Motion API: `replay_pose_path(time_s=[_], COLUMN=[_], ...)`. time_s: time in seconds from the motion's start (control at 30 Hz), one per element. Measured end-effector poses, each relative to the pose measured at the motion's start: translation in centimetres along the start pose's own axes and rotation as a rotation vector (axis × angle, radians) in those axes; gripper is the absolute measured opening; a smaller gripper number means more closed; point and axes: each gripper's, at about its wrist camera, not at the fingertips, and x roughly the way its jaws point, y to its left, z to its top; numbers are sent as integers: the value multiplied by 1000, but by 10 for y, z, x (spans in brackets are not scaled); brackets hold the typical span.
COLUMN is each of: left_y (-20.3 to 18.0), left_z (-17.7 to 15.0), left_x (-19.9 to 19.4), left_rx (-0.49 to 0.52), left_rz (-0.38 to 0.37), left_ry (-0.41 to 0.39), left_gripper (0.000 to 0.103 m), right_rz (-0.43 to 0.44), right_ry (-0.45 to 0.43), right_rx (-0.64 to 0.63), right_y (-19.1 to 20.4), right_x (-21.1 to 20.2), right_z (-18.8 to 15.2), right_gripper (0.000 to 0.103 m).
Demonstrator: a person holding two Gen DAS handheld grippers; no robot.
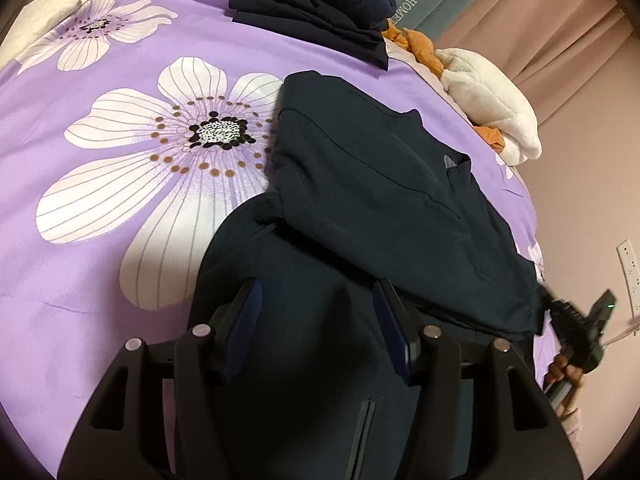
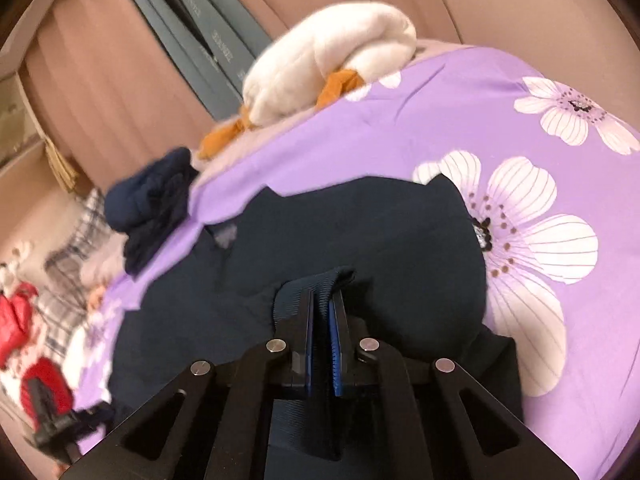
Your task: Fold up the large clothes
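Two grippers on one dark navy garment (image 1: 384, 184), part-folded on the purple floral bedspread (image 1: 120, 92). Right gripper (image 2: 322, 316) is pinched tight on a ribbed hem, likely to carry that edge over for the next fold. Left gripper (image 1: 316, 320) has jaws about half apart, astride the cloth, pads not pressing, so probably repositioning. Folded navy stack (image 1: 316, 8) sits further up the bed, white plush blanket (image 1: 488, 108) at the edge, pink curtains (image 1: 540, 20) behind.
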Motion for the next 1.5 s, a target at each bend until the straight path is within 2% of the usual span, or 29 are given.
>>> replay_pose_path(time_s=[0.07, 0.1, 0.13, 0.2, 0.27, 0.33, 0.37, 0.43, 0.5, 0.53, 0.6, 0.73, 0.83, 1.0, 1.1, 1.2, 1.27, 1.5], left_y=[-6, -9, -14, -24, -37, -47, -53, -59, -63, -62, -55, -57, -58, -84, -102, -109, -101, -93], left_z=[3, 5, 9, 15, 23, 27, 29, 30, 27, 24, 19, 17, 23, 28, 30, 27, 24, 29], left_x=[-1, -1, -1, -1, 1, 8, 15, 29, 48, 59, 77, 78, 69, 56, 70, 93, 113, 96], left_rx=[4, 8, 15, 29, 50, 64, 74, 85, 124, 149, 171, 234, 208, 234, 273, 306, 292, 257], left_rz=[-11, -16, -22, -33, -42, -59, -67, -52, -3, 51, 133, 161, 164, 77, 74, 126, 159, 148], left_ry=[-12, -18, -25, -43, -65, -66, -59, -46, -15, 1, 45, 29, 22, -55, -38, 5, 76, 69], left_gripper=[57, 57, 57, 57, 57, 57, 57, 56, 55, 55, 44, 45, 45, 45, 45, 45, 46, 47], right_rz=[-47, -67, -88, -141, -124, -40, 0, 19, -6, -31, -76, -62, -73, 26, 57, 1, -27, -6], right_ry=[74, 89, 75, -14, -105, -116, -96, -49, 0, 35, 94, 99, 102, 21, 43, 102, 133, 122], right_rx=[-27, -31, -29, -3, 0, -28, -60, -133, -195, -215, -210, -168, -168, -197, -191, -223, -235, -229], right_y=[-1, 0, 0, 1, 5, 14, 21, 36, 45, 45, 38, 24, 27, 38, 42, 45, 45, 48], right_x=[11, 11, 7, -12, -32, -38, -35, -26, -14, -6, 8, 10, -1, -22, -14, 7, 17, 6], right_z=[-5, -6, -6, -2, 2, 0, -3, -11, -22, -27, -37, -41, -38, -36, -35, -40, -44, -36], right_gripper=[9, 18, 30, 35, 35, 36, 35, 35, 35, 35, 35, 32, 32, 32, 32, 32, 32, 32])
